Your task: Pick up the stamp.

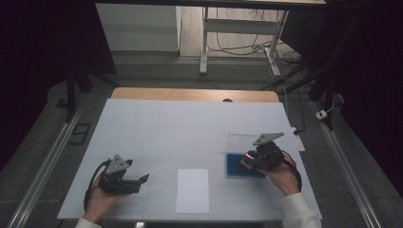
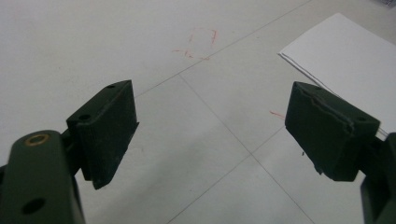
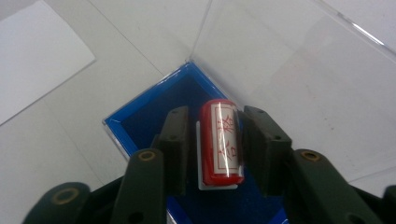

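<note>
the right tongs (image 3: pixel 219 149) were down in a shallow blue-lined case (image 3: pixel 140 116), their two black jaws standing close on either side of a red stamp (image 3: pixel 223 140). the stamp was a short red cylinder with a white label bearing red characters, and it sat on a small white holder (image 3: pixel 201 184) on the blue lining. the jaws were drawn in against it, pinching the stamp at its sides; whether the left jaw pressed the red body itself or the white holder could not be told for sure. the case's clear lid (image 3: pixel 289 70) stood open, rising away from the far edge of the blue base.

in the high view the case (image 1: pixel 234 167) lay on the right part of the white tabletop (image 1: pixel 190 123), with the right tongs (image 1: pixel 247 161) over it and the person's right hand (image 1: pixel 280 173) behind them.

the left tongs (image 1: pixel 142 179) rested low on the left part of the tabletop, well apart from the case, held in the left hand (image 1: pixel 102 197). seen along them, the left tongs (image 2: pixel 210 135) were spread wide with nothing between them, only bare tabletop (image 2: pixel 140 42) with faint red marks (image 2: pixel 201 44).

a white sheet of paper (image 1: pixel 192 190) lay flat between the two hands, near the front edge; its corner (image 2: pixel 345 51) showed beyond the left tongs.
</note>
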The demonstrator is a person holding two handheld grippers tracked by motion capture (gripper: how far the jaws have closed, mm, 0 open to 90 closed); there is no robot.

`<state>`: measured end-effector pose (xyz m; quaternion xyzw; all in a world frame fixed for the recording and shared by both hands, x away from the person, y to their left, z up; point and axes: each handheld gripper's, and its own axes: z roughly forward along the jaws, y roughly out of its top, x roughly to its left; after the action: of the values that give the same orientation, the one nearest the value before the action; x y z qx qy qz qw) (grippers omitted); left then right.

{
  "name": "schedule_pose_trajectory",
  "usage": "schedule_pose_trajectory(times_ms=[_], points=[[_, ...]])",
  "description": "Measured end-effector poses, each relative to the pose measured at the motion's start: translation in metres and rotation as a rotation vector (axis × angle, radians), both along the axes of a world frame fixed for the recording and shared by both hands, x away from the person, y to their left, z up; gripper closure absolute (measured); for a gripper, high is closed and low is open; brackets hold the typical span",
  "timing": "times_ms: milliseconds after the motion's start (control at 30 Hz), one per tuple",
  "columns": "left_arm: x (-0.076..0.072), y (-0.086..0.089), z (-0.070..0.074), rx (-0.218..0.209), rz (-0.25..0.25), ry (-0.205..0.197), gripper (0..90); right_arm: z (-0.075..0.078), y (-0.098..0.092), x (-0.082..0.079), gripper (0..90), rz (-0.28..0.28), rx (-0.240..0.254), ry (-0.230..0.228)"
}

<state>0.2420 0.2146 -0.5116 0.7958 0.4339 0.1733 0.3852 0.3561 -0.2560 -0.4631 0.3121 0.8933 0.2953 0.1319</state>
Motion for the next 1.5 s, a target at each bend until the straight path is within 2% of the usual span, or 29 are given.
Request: schedule_pose_trajectory(times_ms=[167, 533, 967, 1100, 1267, 1367, 1500], points=[[0.001, 0.001, 0.0, 0.001, 0.013, 0.001, 16.7, 0.0, 0.001, 0.0, 69.4, 0.005, -0.015, -0.018], [0.001, 0.0, -0.001, 0.005, 0.015, 0.005, 16.7, -0.002, 0.002, 0.001, 68.4, -0.005, -0.036, -0.004], [0.001, 0.0, -0.002, 0.01, 0.014, 0.008, 16.8, -0.001, 0.002, 0.0, 71.0, -0.01, -0.029, -0.002], [0.002, -0.001, -0.003, 0.011, 0.015, 0.009, 16.9, 0.003, 0.001, -0.002, 70.9, -0.01, -0.002, -0.008], [0.002, -0.002, -0.004, 0.014, 0.013, 0.01, 16.9, 0.011, 0.0, -0.005, 70.9, -0.003, 0.031, -0.04], [0.002, -0.002, -0.004, 0.013, 0.014, 0.011, 16.9, 0.018, -0.002, -0.007, 70.9, -0.006, 0.076, -0.052], [0.003, -0.002, -0.004, 0.013, 0.012, 0.011, 17.0, 0.023, -0.003, -0.009, 70.9, 0.0, 0.104, -0.07]])
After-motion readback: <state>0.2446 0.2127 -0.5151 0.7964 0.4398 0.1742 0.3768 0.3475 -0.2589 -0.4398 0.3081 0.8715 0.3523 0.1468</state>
